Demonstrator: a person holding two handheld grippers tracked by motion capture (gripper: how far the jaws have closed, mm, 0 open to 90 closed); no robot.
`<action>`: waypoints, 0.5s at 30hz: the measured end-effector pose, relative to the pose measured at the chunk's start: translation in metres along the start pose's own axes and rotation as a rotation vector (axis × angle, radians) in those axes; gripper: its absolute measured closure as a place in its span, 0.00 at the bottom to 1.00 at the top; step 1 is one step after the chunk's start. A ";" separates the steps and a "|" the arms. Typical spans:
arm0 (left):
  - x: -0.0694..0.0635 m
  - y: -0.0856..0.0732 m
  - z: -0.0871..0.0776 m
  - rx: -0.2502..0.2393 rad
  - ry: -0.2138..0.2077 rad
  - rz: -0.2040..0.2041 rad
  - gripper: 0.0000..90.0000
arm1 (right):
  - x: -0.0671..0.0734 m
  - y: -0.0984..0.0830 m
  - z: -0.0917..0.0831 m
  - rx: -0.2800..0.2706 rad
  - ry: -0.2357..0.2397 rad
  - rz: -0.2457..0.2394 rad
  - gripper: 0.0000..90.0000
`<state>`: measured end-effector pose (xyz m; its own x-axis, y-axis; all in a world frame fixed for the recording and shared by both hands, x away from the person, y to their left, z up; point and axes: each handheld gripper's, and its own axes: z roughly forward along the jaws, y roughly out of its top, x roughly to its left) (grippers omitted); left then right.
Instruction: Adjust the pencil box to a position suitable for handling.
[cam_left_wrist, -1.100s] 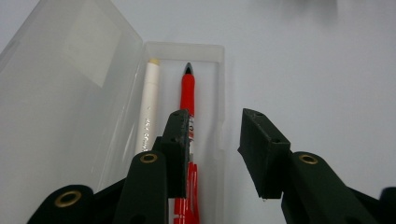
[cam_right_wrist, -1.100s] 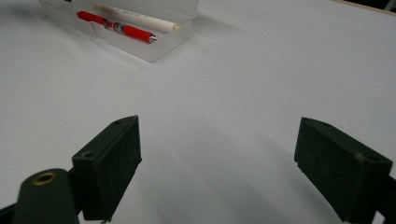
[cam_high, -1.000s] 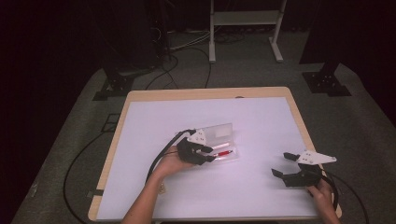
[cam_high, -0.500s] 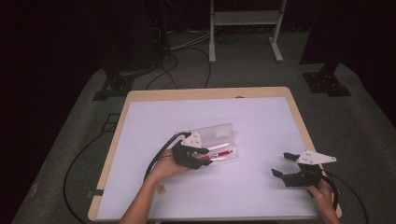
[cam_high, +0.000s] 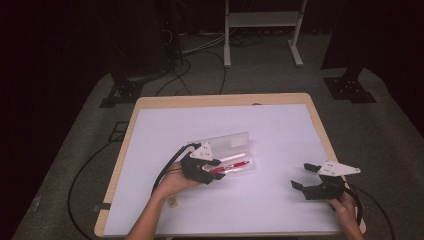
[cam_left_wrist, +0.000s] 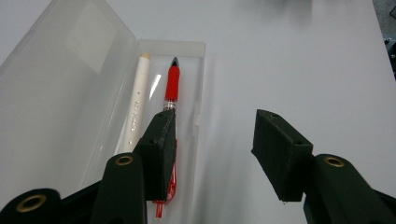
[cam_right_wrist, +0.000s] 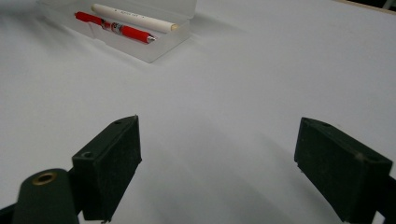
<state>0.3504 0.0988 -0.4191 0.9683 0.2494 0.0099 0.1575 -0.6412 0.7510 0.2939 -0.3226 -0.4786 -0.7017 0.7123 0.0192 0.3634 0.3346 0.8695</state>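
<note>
Left gripper (cam_left_wrist: 212, 154) drawn slightly back toward the near edge, jaws just opening, spread with nothing pinched, one over the red pen (cam_left_wrist: 171, 93). Red pen and white pen (cam_left_wrist: 138, 100) side by side in the open clear case (cam_high: 235, 150), mid-table. Right gripper (cam_right_wrist: 217, 170) spread, empty, well apart.

Left hand-held gripper (cam_high: 214, 173) over pen case (cam_high: 231, 156)

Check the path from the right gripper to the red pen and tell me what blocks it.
Nothing visible does. From the right gripper, whose jaws stand open, only bare white table stretches to the clear case. The red pen lies in its open tray beside the white pen; the tray's low wall rims it.
</note>
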 end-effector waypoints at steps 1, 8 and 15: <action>-0.001 -0.001 -0.001 0.000 0.000 0.003 0.54 | 0.000 0.000 0.000 0.000 0.000 0.000 0.15; -0.007 -0.009 -0.010 -0.006 0.015 0.001 0.51 | 0.001 0.000 0.000 0.003 -0.001 -0.003 0.15; -0.011 -0.015 -0.019 -0.010 0.028 -0.006 0.48 | 0.001 0.000 0.000 0.004 -0.003 -0.004 0.15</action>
<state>0.3339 0.1201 -0.4180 0.9615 0.2738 0.0234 0.1616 -0.6322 0.7578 0.2936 -0.3218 -0.4787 -0.7016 0.7124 0.0144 0.3631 0.3401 0.8675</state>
